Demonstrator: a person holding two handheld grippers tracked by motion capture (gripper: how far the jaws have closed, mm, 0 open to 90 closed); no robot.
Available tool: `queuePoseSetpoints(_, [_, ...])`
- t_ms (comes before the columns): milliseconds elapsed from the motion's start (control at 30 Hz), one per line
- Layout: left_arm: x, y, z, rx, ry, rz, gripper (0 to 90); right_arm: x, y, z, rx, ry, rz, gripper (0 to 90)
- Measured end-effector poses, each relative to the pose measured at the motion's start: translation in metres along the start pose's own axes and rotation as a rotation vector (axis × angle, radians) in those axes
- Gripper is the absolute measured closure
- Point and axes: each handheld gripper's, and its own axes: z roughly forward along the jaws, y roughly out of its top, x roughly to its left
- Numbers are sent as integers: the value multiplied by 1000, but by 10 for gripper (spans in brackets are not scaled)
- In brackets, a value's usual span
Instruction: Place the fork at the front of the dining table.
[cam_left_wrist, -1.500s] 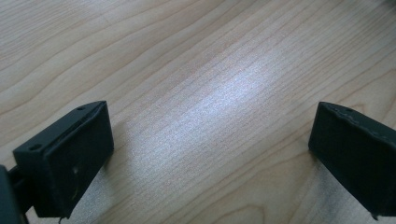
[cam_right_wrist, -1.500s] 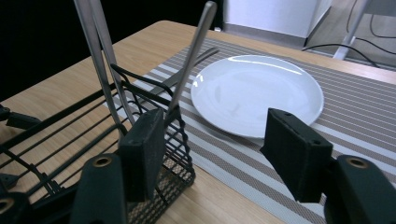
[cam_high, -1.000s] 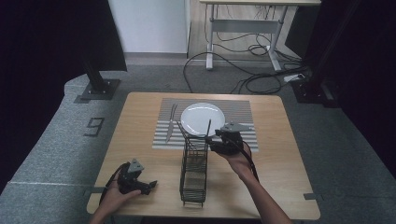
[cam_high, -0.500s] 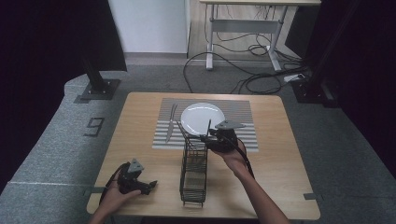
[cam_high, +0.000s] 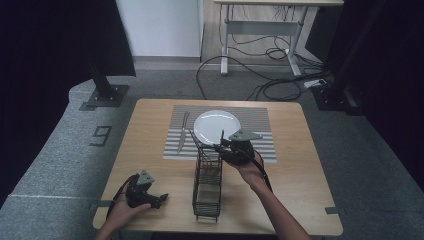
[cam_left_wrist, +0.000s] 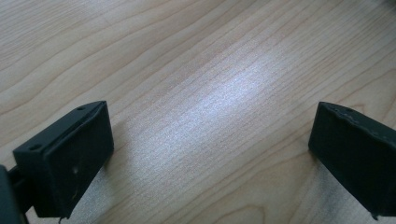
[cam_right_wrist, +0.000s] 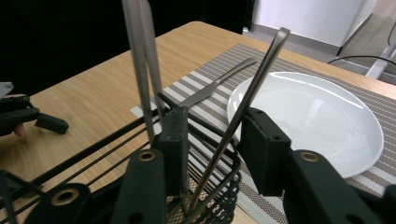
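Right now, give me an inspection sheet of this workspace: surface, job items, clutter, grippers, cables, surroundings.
Surface: wooden table, striped placemat at its far side.
Job's things: black wire caddy holding upright utensils, one slanted handle; white plate and knife on the placemat.
Clutter: nothing seen.
Grippers: right gripper jaws have just been closing around the slanted handle, not yet clamped; left gripper open, low over bare wood.
Cables: loose cables on the floor behind the table.
Surroundings: dark curtains, desk frame beyond.

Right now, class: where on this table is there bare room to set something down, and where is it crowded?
Free: the right side of the table beyond the placemat, and the left strip beside the knife. Crowded: around the plate, wire caddy and right gripper.
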Motion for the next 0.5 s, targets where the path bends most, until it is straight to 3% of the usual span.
queuePoseSetpoints(67, [0, 0, 0, 1, 0, -1, 0, 2, 1, 0, 8, -12, -16, 652])
queuePoseSetpoints(267, [0, 0, 0, 1, 0, -1, 0, 0, 0, -1, 11, -31, -5, 767])
queuePoseSetpoints(500, [0, 0, 0, 0, 0, 1, 0, 7, -1, -6, -1, -23, -24, 780])
